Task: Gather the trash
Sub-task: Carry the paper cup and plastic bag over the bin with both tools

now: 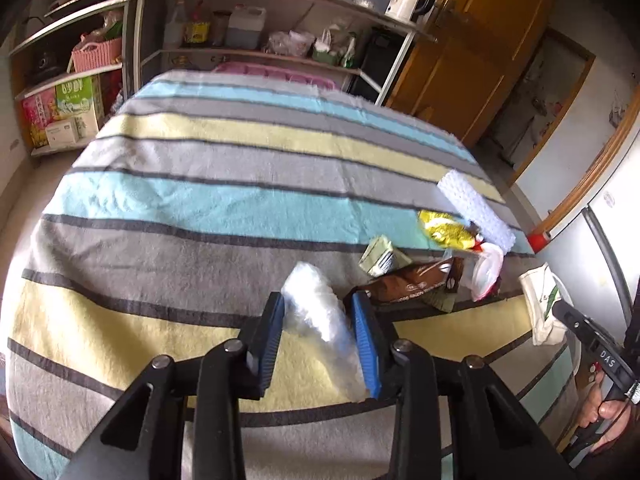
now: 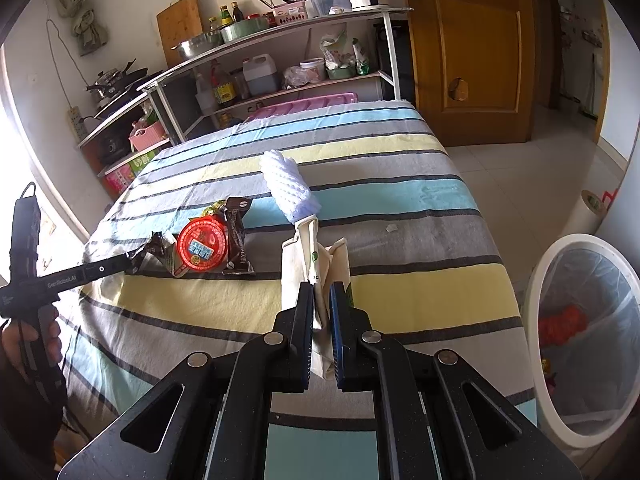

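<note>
Both hands are loaded; the left gripper (image 1: 320, 320) has its jaws clamped on a crumpled clear plastic wrapper (image 1: 316, 312), lifted off the striped bed (image 1: 200, 200), its long axis running forward along the fingers; the right gripper (image 2: 322, 312) is clenched tight on a flattened cream paper carton (image 2: 312, 268), standing upright between the pads; the white lined bin (image 2: 576, 340) sits on the floor just off the bed's right edge, so the right hand is clearly nearer; open floor lies that way; the leftover pile, red lid (image 2: 200, 248) and brown packet (image 2: 236, 236), waits mid-bed between the two grippers.
</note>
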Demonstrator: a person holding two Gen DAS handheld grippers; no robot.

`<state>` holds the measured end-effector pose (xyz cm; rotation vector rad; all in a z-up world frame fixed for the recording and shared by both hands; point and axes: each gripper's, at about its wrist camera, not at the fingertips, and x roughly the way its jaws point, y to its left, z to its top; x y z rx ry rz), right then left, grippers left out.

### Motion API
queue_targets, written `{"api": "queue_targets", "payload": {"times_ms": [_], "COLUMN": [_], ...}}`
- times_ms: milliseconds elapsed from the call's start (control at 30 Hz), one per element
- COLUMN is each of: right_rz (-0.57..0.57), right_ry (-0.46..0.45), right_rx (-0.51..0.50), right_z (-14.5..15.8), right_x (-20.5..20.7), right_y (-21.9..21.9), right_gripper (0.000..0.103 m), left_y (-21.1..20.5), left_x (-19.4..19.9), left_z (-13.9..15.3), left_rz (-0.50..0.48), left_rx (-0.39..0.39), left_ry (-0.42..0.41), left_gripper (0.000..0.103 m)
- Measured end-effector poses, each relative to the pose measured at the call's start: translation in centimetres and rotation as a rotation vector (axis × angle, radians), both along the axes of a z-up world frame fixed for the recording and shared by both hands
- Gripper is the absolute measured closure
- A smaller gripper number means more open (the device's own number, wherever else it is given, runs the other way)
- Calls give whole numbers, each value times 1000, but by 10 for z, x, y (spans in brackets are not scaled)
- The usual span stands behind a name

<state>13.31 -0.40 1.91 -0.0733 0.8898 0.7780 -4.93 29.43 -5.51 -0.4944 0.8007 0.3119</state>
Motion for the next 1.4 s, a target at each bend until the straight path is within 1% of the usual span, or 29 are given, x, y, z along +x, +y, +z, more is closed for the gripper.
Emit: {"api": "queue_targets", "payload": {"times_ms": [100, 200, 233, 300, 333, 433, 500, 600, 733, 867, 1000, 1200, 1300, 1400], "right_rz": [-1, -4, -4, -6, -6, -2, 2, -4, -6, -24, -65, -167, -220, -295], "right_ry": [0, 3, 3, 4, 4, 3, 1, 1, -11, -35, -67, -133, -149, -153], "right_rx": [2, 9, 11, 14, 15, 18, 20, 28, 45, 65, 83, 80, 64, 58], "right_z": [0, -1, -1, -1, -1, -1, -1, 0, 6, 17, 30, 51, 56, 58], "right_x": [0, 0, 0, 0, 0, -2, -2, -2, -4, -6, -7, -8, -5, 1], "right_y": [-1, -2, -2, -3, -2, -3, -4, -6, -10, -20, -39, -82, -104, -132], "right_gripper": [95, 95, 95, 95, 95, 95, 95, 95, 95, 95, 95, 95, 95, 95], "left_y": [0, -5, -6, -8, -7, -8, -8, -10, -20, -42, -71, -133, -167, -205], "left_x": [-6, -6, -4, -2, -3, -3, -4, -8, -13, -5, 15, 63, 88, 112], "left_z": [5, 2, 1, 0, 1, -1, 1, 7, 27, 55, 74, 90, 94, 93], "left_rz": [12, -10, -13, -11, 5, 5, 3, 1, -14, -83, -178, -367, -456, -548], "left_rx": [18, 43, 52, 56, 61, 79, 87, 98, 128, 168, 190, 189, 164, 166], "left_ry": [-14, 25, 32, 45, 45, 61, 63, 52, 0, -61, -112, -162, -185, -198], "left_gripper": [66, 66, 64, 64, 64, 72, 72, 73, 73, 73, 73, 73, 73, 72]}}
